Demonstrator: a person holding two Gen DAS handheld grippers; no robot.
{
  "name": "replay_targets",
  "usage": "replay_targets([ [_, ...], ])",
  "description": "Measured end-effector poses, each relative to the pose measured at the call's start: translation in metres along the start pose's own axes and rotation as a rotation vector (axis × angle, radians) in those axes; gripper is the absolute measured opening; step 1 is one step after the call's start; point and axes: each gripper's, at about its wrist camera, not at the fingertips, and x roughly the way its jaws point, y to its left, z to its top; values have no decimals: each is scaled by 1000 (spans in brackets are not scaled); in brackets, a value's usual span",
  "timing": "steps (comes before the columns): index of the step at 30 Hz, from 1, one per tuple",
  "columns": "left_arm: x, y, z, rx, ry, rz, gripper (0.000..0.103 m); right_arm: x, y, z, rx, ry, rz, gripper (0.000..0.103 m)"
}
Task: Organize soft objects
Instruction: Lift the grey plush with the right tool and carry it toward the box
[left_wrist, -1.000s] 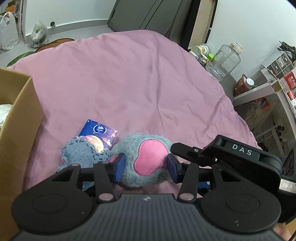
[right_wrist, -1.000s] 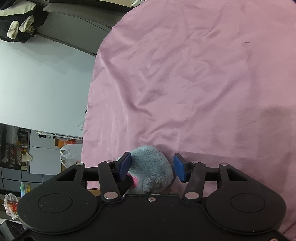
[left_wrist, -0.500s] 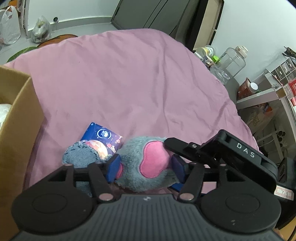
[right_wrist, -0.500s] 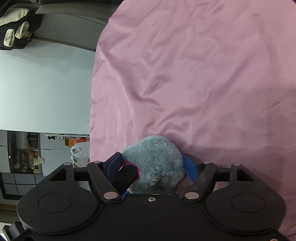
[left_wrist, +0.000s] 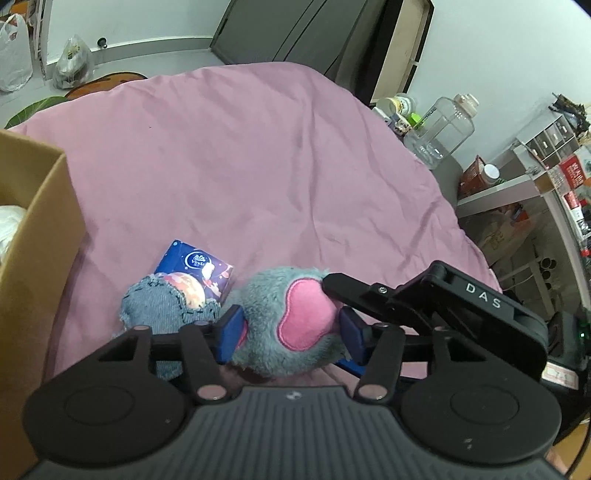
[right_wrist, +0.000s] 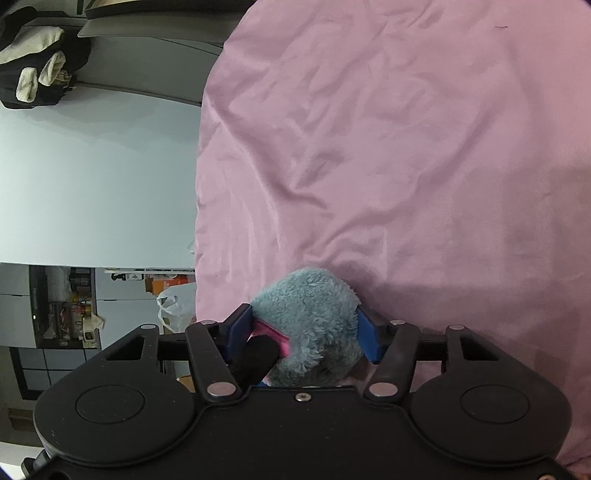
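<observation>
A grey-blue plush toy with a pink ear patch lies on the pink bedspread. My left gripper has its jaws closing on the toy, and both blue pads press into the fur. My right gripper grips the same plush toy from the other side, its jaws closing too, its pads sunk in the fur. In the left wrist view the right gripper reaches in from the right, its finger on the pink patch. The toy's underside is hidden.
A denim fabric piece and a blue tissue pack lie just left of the toy. A cardboard box stands at the left edge. Bottles and shelves line the bed's right side.
Both grippers' jaws spread wider half a second ago and have come back in on the plush toy. The toy has stayed where it was on the bedspread.
</observation>
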Motion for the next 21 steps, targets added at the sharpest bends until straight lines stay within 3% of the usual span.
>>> replay_targets([
  [1, -2, 1, 0, -6, 4, -16, 44, -3, 2, -1, -9, -2, 1, 56],
  [21, -82, 5, -7, -3, -80, -43, 44, -36, 50, -50, -124, -16, 70, 55],
])
